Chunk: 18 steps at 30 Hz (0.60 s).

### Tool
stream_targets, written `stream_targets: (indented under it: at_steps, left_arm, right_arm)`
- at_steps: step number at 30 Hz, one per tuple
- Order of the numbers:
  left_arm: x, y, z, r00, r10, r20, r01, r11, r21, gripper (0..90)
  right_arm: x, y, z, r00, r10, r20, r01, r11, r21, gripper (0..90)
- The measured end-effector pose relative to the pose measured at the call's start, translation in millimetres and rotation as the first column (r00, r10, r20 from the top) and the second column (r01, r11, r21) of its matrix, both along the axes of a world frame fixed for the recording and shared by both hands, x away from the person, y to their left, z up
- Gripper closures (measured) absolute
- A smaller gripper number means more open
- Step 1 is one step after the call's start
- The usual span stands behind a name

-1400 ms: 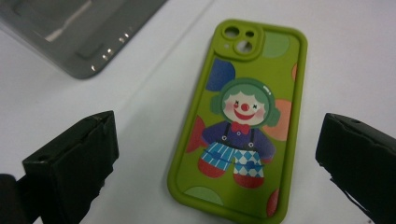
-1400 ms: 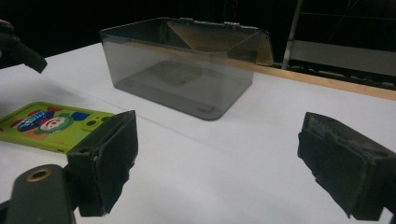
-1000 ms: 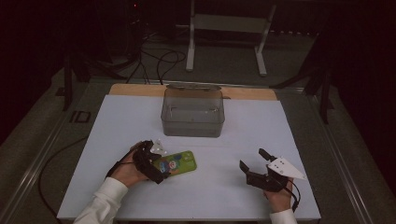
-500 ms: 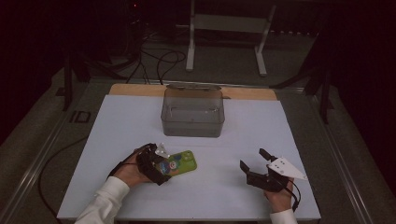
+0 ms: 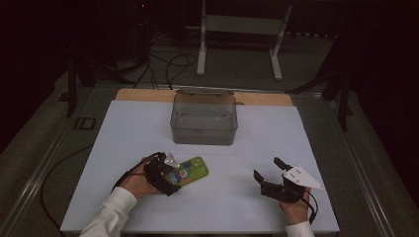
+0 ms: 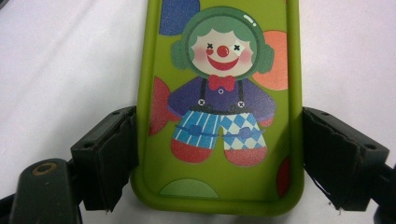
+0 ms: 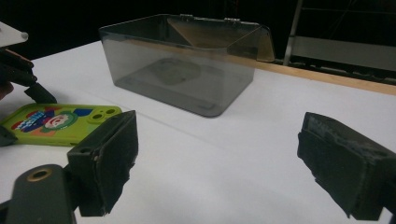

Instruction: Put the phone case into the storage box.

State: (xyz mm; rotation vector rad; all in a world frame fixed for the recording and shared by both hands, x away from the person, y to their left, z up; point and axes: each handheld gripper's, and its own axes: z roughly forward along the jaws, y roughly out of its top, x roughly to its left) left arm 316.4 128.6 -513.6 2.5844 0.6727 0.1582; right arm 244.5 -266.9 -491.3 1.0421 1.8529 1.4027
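Green rubbery phone case w/ clown print lies flat near worktop front-left edge; left gripper jaws have just closed across its width, long axis running away from them. Right gripper jaws spread, empty.

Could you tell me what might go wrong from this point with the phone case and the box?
1. The left gripper has just been closing on the green phone case and clamps only its bottom end by the two side edges; the long free end could sag or twist out on a lift.
2. The smoky plastic box has tall walls; a low carry might knock the case against its rim.
3. The right gripper stands open, idle, so nothing would steady the box.
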Motion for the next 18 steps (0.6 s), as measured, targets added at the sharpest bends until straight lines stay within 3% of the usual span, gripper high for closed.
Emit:
stream_targets:
  at_steps: [8, 11, 15, 18]
  left_arm:
    - [-4.6, -1.0, 2.0, 0.9999, 0.012, 0.008, -0.012, 0.9995, -0.029, 16.4]
    - [-5.2, -0.2, 6.3, 0.9996, 0.025, 0.015, -0.024, 0.9978, -0.062, 16.3]
    - [-5.6, -0.2, 6.8, 0.9994, 0.029, 0.018, -0.028, 0.9975, -0.065, 16.4]
    - [-7.1, 0.0, 9.7, 0.9979, 0.055, 0.035, -0.052, 0.995, -0.086, 16.4]
  right_arm:
    - [0.4, 0.0, -0.4, 1.0, -0.001, -0.01, 0.001, 1.0, 0.005, 12.4]
    - [0.5, 0.5, -0.6, 0.9999, -0.001, -0.013, 0.001, 1.0, 0.004, 12.4]
    - [0.8, 0.3, -0.7, 0.9999, 0.0, -0.014, 0.0, 1.0, 0.006, 12.4]
    - [1.2, 1.1, -1.3, 0.9998, 0.007, -0.019, -0.006, 1.0, 0.004, 12.4]
